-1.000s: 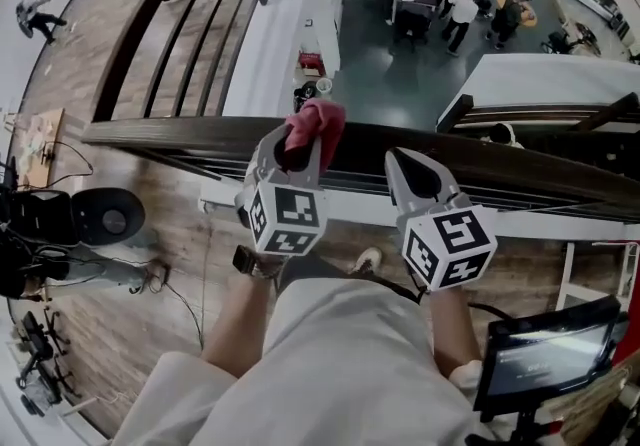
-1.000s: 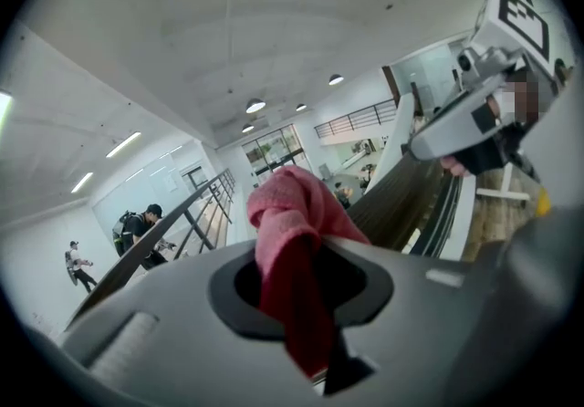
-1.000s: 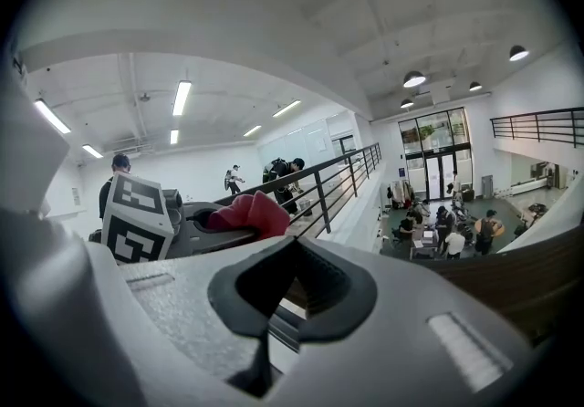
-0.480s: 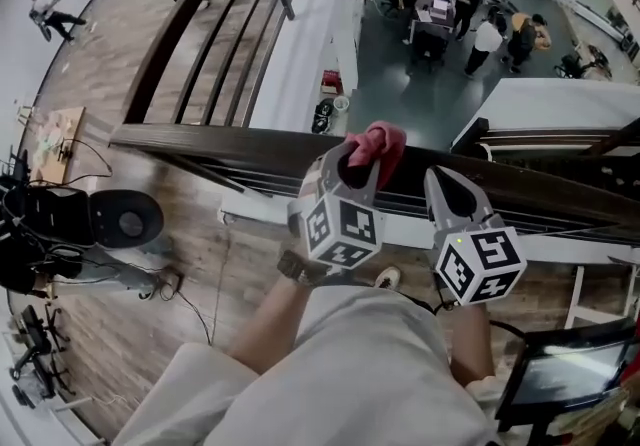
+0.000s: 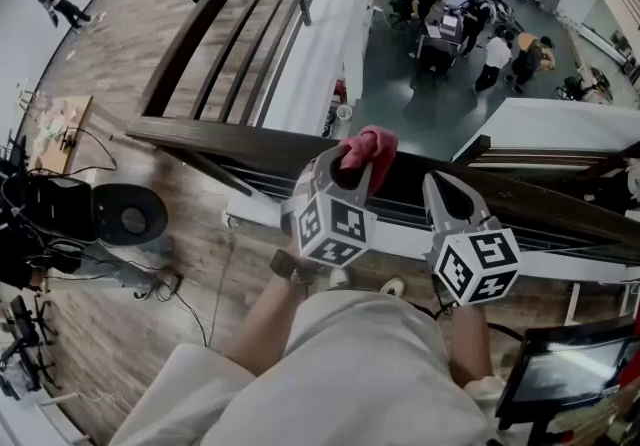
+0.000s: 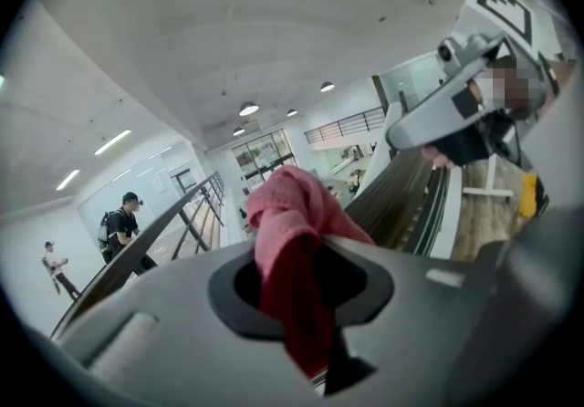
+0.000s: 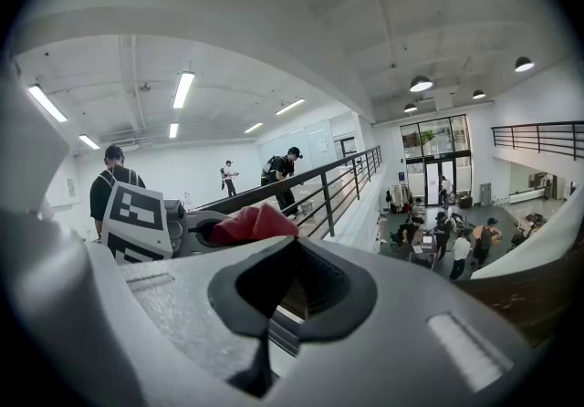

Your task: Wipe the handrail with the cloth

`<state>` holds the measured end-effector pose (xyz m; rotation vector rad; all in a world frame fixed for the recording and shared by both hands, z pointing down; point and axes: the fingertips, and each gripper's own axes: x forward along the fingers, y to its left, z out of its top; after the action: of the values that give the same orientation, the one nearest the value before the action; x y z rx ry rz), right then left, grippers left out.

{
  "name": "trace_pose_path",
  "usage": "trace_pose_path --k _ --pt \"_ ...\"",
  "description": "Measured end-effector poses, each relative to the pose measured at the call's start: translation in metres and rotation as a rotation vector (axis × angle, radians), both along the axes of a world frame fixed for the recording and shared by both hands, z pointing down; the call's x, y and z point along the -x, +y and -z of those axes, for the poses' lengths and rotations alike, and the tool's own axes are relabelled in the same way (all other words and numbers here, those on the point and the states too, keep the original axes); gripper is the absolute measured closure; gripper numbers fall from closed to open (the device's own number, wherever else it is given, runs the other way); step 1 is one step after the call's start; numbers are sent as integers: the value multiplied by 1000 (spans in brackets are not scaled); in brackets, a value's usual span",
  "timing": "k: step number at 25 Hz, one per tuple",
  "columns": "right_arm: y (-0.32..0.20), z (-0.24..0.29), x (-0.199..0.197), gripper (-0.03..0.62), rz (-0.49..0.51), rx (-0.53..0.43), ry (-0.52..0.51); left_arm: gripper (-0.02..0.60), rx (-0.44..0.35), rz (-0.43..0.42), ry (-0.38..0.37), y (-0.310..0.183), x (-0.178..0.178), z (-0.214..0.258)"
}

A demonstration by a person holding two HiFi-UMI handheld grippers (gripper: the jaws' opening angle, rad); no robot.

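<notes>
A dark wooden handrail (image 5: 225, 141) crosses the head view from left to right above thin metal bars. My left gripper (image 5: 350, 164) is shut on a pink-red cloth (image 5: 368, 147), which bunches out of the jaws over the rail's top; whether it touches the wood I cannot tell. In the left gripper view the cloth (image 6: 294, 213) fills the shut jaws, and the handrail (image 6: 394, 203) runs away behind it. My right gripper (image 5: 440, 184) is shut with nothing in it, just right of the left one, over the same rail. The right gripper view shows the cloth (image 7: 251, 223) at its left.
Beyond the rail is a drop to a lower floor with people at desks (image 5: 480, 24). A second railing (image 5: 220, 14) runs off at the upper left. Black equipment and cables (image 5: 100, 214) lie on the wooden floor at left, and a monitor (image 5: 565, 369) stands at lower right.
The left gripper with the cloth has shifted right along the handrail, closer to the right gripper. Both grippers stay shut, and the last half second shows little movement.
</notes>
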<state>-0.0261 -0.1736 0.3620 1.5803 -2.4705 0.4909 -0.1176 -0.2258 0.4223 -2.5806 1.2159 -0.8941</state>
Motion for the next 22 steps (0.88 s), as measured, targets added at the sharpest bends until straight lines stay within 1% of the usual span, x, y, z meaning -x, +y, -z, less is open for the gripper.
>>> trace_pose_path --k 6,10,18,22 --pt "-14 2 25 591 -5 4 -4 495 44 23 34 -19 44 1" --pt "-15 0 45 591 -9 4 -14 495 49 36 42 -24 75 -1" --pt "-15 -4 57 591 -33 9 -20 495 44 74 49 -37 115 0" --pt "-6 -8 57 591 -31 25 -10 495 53 111 58 -39 132 1"
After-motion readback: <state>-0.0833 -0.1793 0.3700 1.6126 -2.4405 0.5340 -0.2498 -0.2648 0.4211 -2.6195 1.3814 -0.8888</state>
